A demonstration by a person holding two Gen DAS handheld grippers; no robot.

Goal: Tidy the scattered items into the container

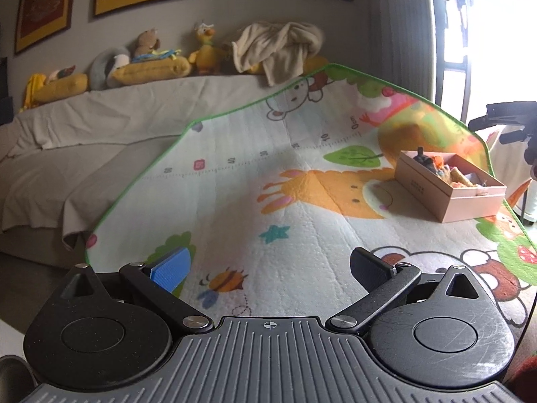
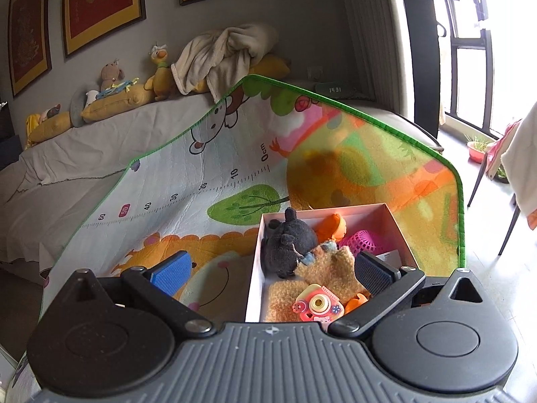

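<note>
- The right gripper point(image 2: 273, 270) is being held spread wide and empty, a pink toy camera point(image 2: 317, 304) lying between its fingers inside the pink box point(image 2: 256, 268).
- The left gripper point(image 1: 268, 268) is likewise being held released; the box point(image 1: 449, 184) is sitting ahead, beyond its right finger.
- A ruler marked "0cm, 10…60" is being shown on the play mat point(image 2: 188, 181); "1431" is being displayed on a clock point(image 2: 334, 89).

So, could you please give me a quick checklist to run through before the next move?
1. Left gripper open, fingers hold nothing: ok.
2. Right gripper open, nothing held: ok.
3. Box upright on the mat: ok.
4. Toys inside the box, namely grey plush, brown plush, toy camera, pink ball: ok.
5. No loose items on the visible mat: ok; beyond both views: cannot tell.
</note>
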